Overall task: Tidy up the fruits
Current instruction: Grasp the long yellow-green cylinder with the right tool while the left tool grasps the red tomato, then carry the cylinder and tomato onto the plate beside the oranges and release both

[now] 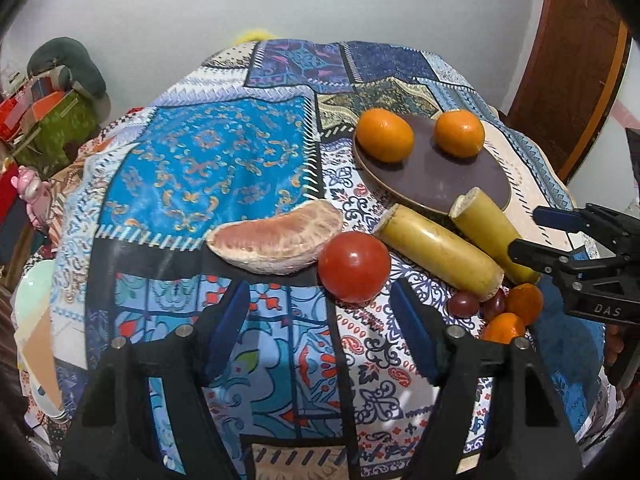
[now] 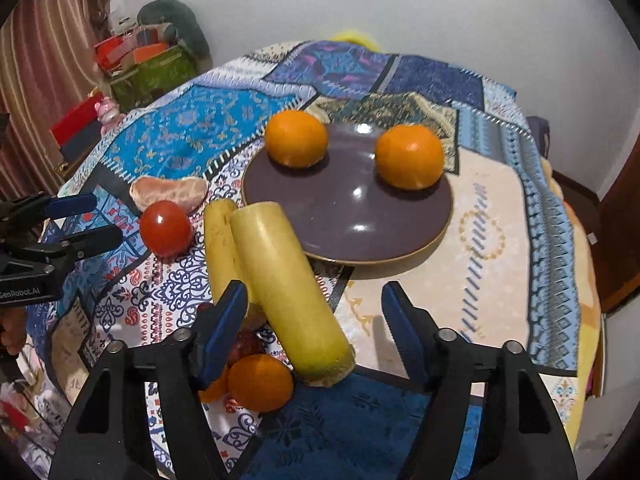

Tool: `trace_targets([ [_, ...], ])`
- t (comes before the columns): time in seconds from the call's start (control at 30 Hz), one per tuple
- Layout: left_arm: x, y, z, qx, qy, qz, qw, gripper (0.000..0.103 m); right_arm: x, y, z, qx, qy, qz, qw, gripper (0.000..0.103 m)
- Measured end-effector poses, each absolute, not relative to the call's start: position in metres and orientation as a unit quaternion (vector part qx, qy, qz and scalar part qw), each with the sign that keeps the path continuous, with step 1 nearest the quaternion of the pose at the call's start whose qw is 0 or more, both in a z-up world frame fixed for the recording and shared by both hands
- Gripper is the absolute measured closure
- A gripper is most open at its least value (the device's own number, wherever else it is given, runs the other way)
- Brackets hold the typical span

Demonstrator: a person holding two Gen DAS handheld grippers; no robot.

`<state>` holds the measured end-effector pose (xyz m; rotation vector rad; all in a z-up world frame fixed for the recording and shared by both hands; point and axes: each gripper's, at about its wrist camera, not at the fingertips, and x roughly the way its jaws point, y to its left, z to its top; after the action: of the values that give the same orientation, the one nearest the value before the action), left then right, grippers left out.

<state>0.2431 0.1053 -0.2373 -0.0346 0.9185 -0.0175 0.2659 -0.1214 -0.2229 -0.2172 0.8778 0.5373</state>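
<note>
A dark brown plate (image 1: pixel 444 184) (image 2: pixel 348 220) holds two oranges (image 1: pixel 385 135) (image 2: pixel 410 156). In front of it lie two yellow sugarcane pieces (image 1: pixel 438 252) (image 2: pixel 288 288), a red tomato (image 1: pixel 354 266) (image 2: pixel 166 229) and a peeled pomelo segment (image 1: pixel 276 240) (image 2: pixel 170 192). Small oranges (image 1: pixel 520 304) (image 2: pixel 260 382) and dark red grapes (image 1: pixel 464 304) sit by the cane ends. My left gripper (image 1: pixel 318 308) is open, the tomato just ahead of its right finger. My right gripper (image 2: pixel 313 296) is open over the nearer cane piece, pads not pressing it.
A patchwork cloth (image 1: pixel 208 160) covers the round table. Boxes and a green cushion (image 1: pixel 72 68) stand at the far left by the wall. A wooden door (image 1: pixel 572 80) is at the right. A pale green bowl (image 1: pixel 34 300) sits off the table's left edge.
</note>
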Motion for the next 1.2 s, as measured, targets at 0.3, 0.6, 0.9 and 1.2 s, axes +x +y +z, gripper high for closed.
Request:
trace_targets([
  [0.3, 0.261, 0.096, -0.25, -0.017, 0.452, -0.021, 0.892, 0.037, 0.276, -0.11, -0.234, -0.101, 0.431, 0.28, 0.852, 0.044],
  [0.6, 0.278, 0.092, -0.267, -0.036, 0.474, -0.019, 0.88, 0.043, 0.282, -0.106, -0.235, -0.081, 0.44, 0.315, 0.837, 0.059],
  [0.9, 0.283, 0.091, -0.271, -0.051, 0.482, -0.024, 0.874, 0.055, 0.281, -0.113, -0.23, -0.081, 0.422, 0.301, 0.851, 0.064],
  [1.2, 0.269, 0.087, -0.255, -0.038, 0.471, -0.021, 0.881, 0.056, 0.281, -0.135, -0.214, -0.053, 0.408, 0.286, 0.866, 0.068],
])
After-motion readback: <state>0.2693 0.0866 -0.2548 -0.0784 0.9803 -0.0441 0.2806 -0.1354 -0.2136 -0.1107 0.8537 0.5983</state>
